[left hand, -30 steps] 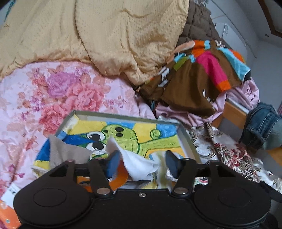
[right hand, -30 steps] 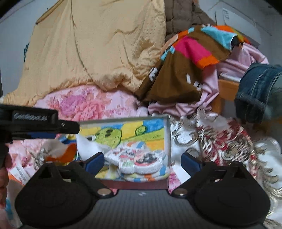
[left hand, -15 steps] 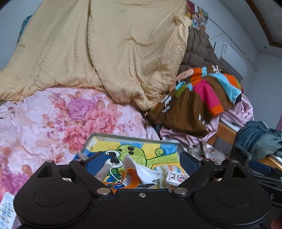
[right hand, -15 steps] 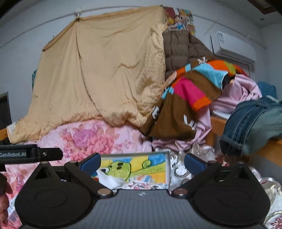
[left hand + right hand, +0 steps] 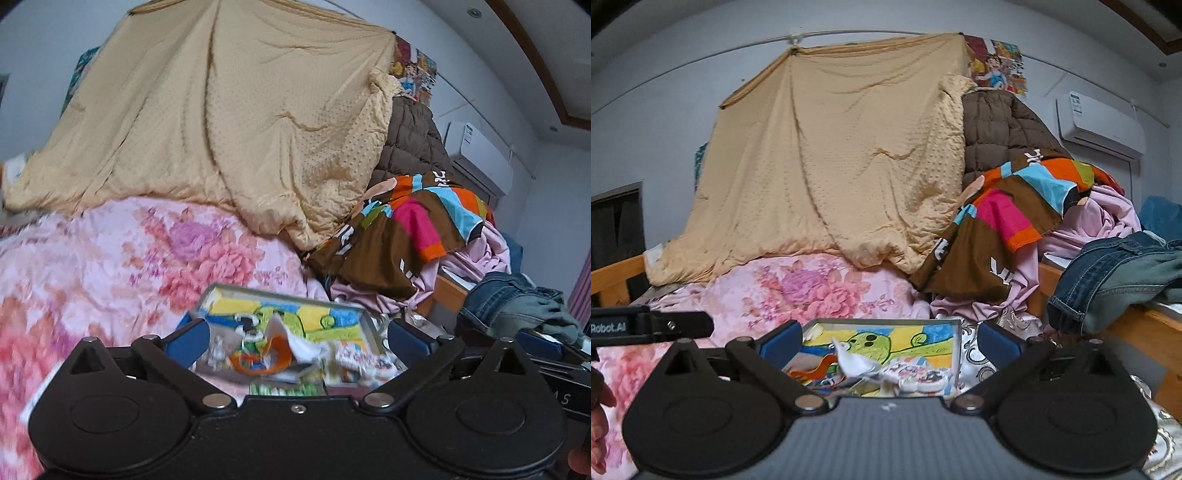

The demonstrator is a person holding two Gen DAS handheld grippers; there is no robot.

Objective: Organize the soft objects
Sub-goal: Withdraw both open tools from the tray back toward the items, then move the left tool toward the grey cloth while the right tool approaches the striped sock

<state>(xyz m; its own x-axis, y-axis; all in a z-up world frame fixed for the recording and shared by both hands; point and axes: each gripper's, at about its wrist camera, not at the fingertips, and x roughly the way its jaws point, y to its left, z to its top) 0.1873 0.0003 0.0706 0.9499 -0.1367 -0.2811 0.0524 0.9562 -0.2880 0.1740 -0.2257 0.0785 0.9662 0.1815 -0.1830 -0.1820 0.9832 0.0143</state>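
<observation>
A shallow box (image 5: 218, 291) with a green cartoon picture inside lies on the flowered bed; it also shows in the right wrist view (image 5: 956, 343). In it lie a white cloth (image 5: 291, 338), an orange piece (image 5: 275, 360) and small patterned soft items (image 5: 916, 374). My left gripper (image 5: 295, 341) is open and empty, held back from and above the box's near edge. My right gripper (image 5: 890, 341) is open and empty, also back from the box. The white cloth (image 5: 857, 362) stands up in the box's middle.
A tan blanket (image 5: 842, 166) hangs behind the pink flowered bedspread (image 5: 129, 258). A brown multicoloured garment (image 5: 1008, 221), pink cloth (image 5: 1086, 229) and jeans (image 5: 1108, 273) pile at the right on a wooden frame (image 5: 1145, 325). The left gripper's body (image 5: 650, 325) shows at the right view's left edge.
My left gripper has let go of the white cloth, opened wide and pulled up and back from the box. My right gripper has also risen and drawn back; it stayed open.
</observation>
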